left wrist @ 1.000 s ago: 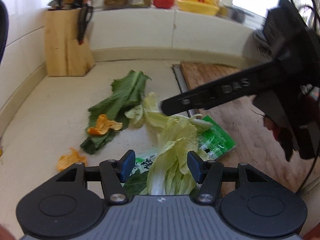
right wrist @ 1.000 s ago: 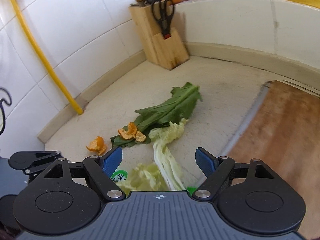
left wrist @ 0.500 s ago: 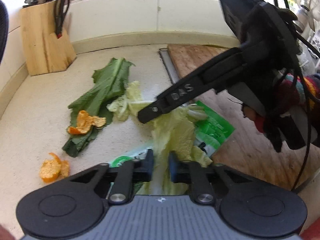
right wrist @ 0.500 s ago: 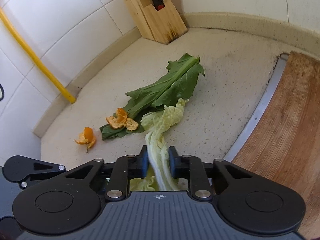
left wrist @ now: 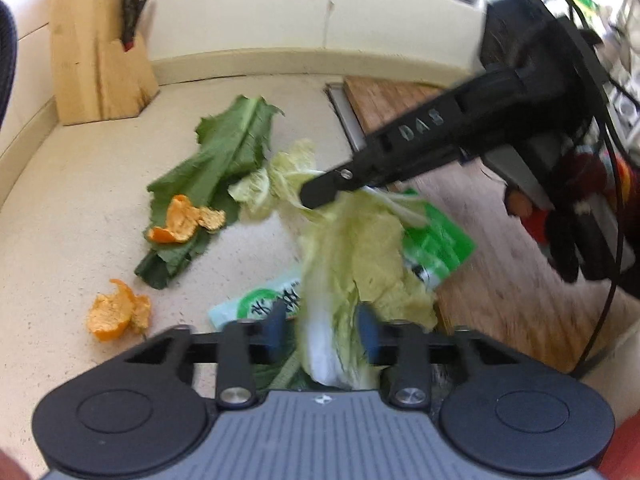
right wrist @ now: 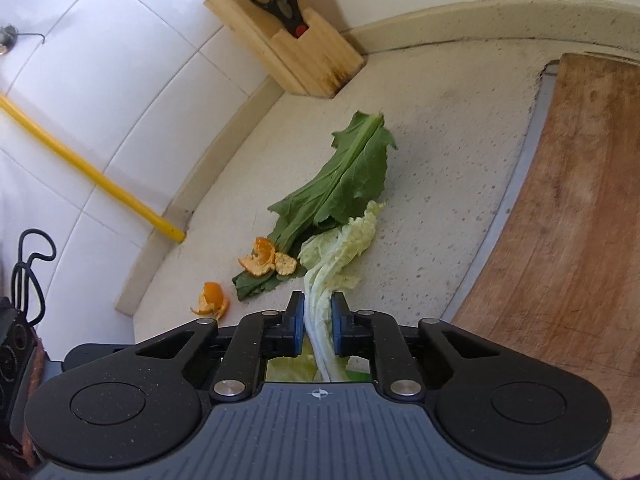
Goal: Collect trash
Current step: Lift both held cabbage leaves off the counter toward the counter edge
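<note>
Since a sec ago my left gripper (left wrist: pixel 322 330) has spread again, released around the cabbage leaf (left wrist: pixel 360 248) at lower centre; right gripper (right wrist: pixel 318 326) clenched on its white stalk (right wrist: pixel 320 312), long axis running fwd toward frame centre. Right's closer, I reckon.

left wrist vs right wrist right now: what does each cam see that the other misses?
Left wrist only: the green wrappers under the cabbage, the right tool seen from outside, and the windowsill clutter.

Right wrist only: the yellow pipe on the tiled wall, and the right tool shut on a cabbage leaf.

Both: the dark green leaf, orange peels, knife block, wooden board and cabbage.
</note>
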